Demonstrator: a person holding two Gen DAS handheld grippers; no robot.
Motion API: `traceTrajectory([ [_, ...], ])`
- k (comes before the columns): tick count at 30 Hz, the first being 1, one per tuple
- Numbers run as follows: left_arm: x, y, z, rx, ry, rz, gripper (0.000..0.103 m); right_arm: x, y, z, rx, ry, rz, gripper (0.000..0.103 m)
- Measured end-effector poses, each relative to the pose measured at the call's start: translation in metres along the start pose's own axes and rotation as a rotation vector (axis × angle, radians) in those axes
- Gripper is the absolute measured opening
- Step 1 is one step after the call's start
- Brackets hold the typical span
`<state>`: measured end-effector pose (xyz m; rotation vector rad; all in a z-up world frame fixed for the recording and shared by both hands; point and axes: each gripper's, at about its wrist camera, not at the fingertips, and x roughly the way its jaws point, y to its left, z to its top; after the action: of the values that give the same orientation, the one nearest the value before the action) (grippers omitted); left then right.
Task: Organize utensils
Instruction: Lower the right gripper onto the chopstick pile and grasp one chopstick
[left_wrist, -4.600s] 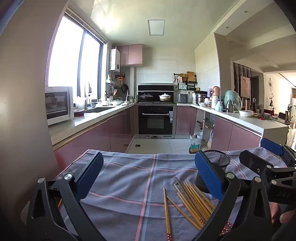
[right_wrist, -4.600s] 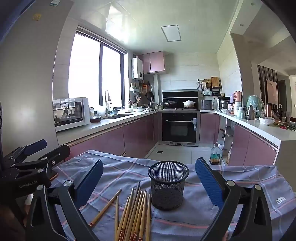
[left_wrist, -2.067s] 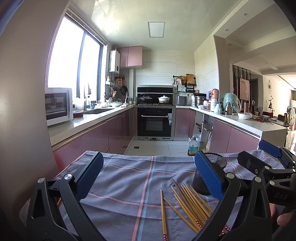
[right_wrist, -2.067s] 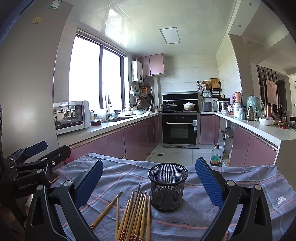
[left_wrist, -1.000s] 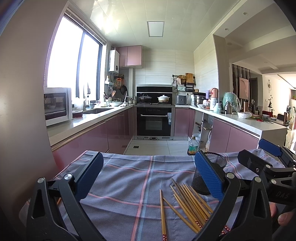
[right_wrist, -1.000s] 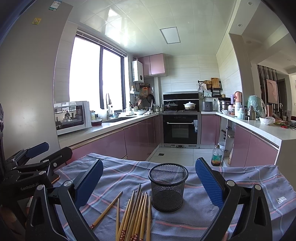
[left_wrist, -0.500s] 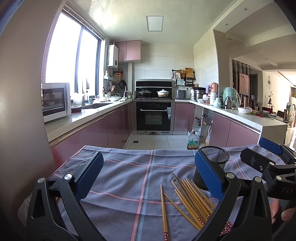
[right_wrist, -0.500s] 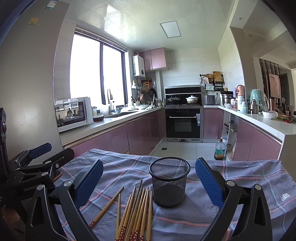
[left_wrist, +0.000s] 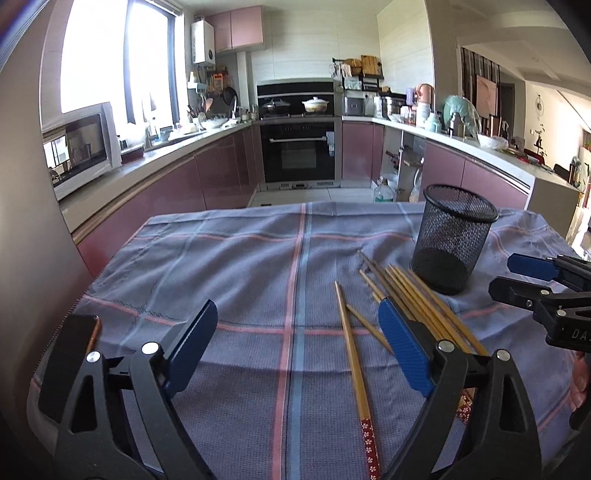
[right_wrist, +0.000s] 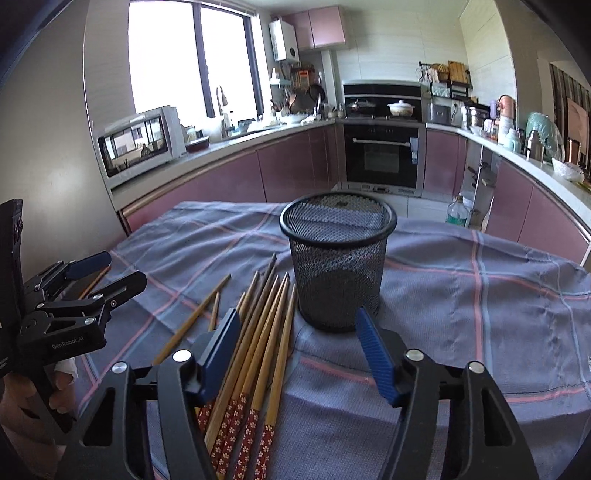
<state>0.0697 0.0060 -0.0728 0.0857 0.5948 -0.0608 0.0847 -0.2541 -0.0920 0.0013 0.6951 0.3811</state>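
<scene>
- We hold the left gripper (left_wrist: 297, 349) above the near half of the cloth-covered tabletop (left_wrist: 240, 266). Its jaws have just been closing a little, yet they stand wide apart, and only bare cloth lies between the blue pads (left_wrist: 192, 345).
- A single chopstick (left_wrist: 352, 356) lies just inside the left gripper's right finger, running from mid-table toward the near edge; the pads do not touch it.
- Our right gripper (right_wrist: 297, 356) points down at the near ends of the bundle of chopsticks (right_wrist: 258, 332). Its jaws have just been closing too and now stand about half apart.
- Several chopsticks of that bundle pass between the right gripper's fingers (right_wrist: 375, 354), close to the left pad, with their red flowered ends toward the near edge. We cannot tell whether that pad touches them; the right pad is clear of them, so nothing is clamped.
- The black mesh cup (right_wrist: 336, 266) stands upright and empty near the middle of the table, toward the right side in the left wrist view, just beyond the chopstick tips.
- Two loose chopsticks (right_wrist: 192, 317) lie left of the bundle, angled toward the far edge.
- In the right wrist view the left gripper shows near the left edge of the table, well apart from the cup.
</scene>
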Motion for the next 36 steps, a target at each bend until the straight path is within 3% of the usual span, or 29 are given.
traceTrajectory([
  [2,0.013,-0.003,-0.005,0.014,0.04,-0.023,0.08,0.012,0.001,-0.003,-0.01,0.048,0.009,0.045],
  [7,0.039,-0.014,-0.011,0.049,0.12,-0.07,0.072,0.03,0.001,-0.004,-0.017,0.14,0.016,0.037],
  [13,0.066,-0.025,-0.014,0.081,0.196,-0.104,0.061,0.046,0.003,-0.002,-0.037,0.187,0.017,0.025],
  [21,0.097,-0.035,-0.012,0.072,0.282,-0.138,0.043,0.057,0.003,0.0,-0.058,0.217,-0.011,0.021],
  [25,0.109,-0.04,-0.007,0.076,0.294,-0.145,0.037,0.06,0.002,0.003,-0.057,0.221,-0.012,0.019],
  [29,0.113,-0.037,-0.003,0.058,0.302,-0.162,0.023,0.06,-0.003,0.003,-0.022,0.228,0.014,0.006],
  [36,0.116,-0.033,0.0,0.01,0.306,-0.165,0.009,0.053,-0.008,0.002,0.009,0.216,0.044,0.005],
])
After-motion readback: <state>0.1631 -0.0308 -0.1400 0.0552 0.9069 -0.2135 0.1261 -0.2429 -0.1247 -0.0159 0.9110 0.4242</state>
